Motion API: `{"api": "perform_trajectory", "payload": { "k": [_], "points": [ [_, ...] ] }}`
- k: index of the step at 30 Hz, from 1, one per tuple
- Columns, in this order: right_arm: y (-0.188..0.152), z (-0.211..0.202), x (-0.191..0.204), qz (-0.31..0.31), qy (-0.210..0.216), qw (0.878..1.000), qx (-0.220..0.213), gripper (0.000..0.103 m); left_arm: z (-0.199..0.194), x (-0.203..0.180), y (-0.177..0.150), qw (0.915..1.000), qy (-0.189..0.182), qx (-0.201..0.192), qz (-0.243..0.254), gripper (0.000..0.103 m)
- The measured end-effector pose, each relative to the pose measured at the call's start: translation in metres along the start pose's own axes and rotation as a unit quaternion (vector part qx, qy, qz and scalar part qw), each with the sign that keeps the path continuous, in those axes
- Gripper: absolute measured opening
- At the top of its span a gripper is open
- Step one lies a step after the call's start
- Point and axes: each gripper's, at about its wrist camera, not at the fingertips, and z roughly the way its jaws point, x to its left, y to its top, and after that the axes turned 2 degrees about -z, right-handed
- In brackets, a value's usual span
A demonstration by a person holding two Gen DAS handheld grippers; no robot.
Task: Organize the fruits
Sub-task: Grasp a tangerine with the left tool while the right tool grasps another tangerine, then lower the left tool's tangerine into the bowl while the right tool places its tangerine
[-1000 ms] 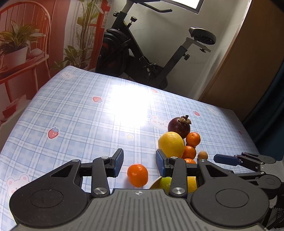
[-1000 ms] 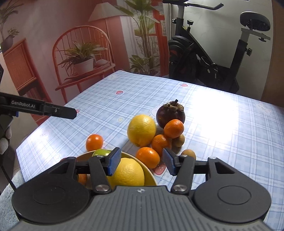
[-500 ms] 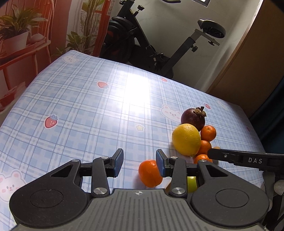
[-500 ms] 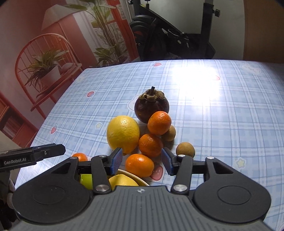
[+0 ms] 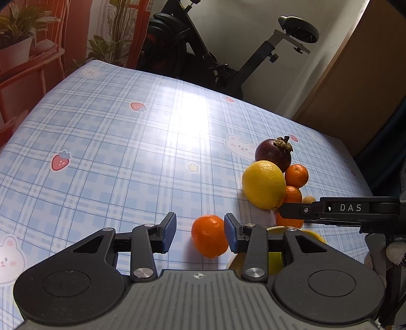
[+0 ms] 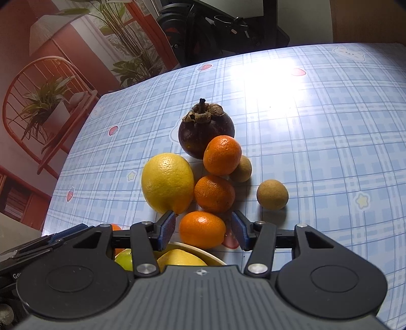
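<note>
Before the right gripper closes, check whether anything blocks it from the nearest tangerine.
Nothing visible does. The tangerine already sits between the open pads of the right gripper, clear of both. The lemon and another tangerine lie just beyond it.

Exercise bike (image 5: 228, 50), red chair (image 6: 38, 101), white wall (image 5: 241, 22)

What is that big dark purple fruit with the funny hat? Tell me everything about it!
The dark purple fruit looks like a mangosteen: round, smooth and a little shiny, with a dry brown leafy cap and short stem on top. It sits upright on the blue checked tablecloth, at the far end of the fruit pile. An orange mandarin sits right against its near side, and the big yellow lemon overlaps it in the left view. No tool touches it.
</note>
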Motion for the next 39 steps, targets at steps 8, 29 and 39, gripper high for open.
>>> {"api": "perform_trajectory", "payload": {
  "k": [8,29,39],
  "points": [
    [-0.004,0.002,-0.008,0.014,0.015,1.000,0.004,0.045,0.008,-0.002,-0.006,0.9997,-0.013,0.019,-0.005,0.048],
    [-0.015,-0.040,-0.038,0.054,0.057,0.996,-0.041,0.044,-0.021,-0.024,0.000,0.9995,-0.010,-0.020,0.020,0.036],
    [-0.035,-0.080,-0.030,0.037,0.091,0.993,-0.070,0.044,-0.053,-0.063,-0.013,0.9971,-0.030,-0.020,0.067,0.036]
  ]
}}
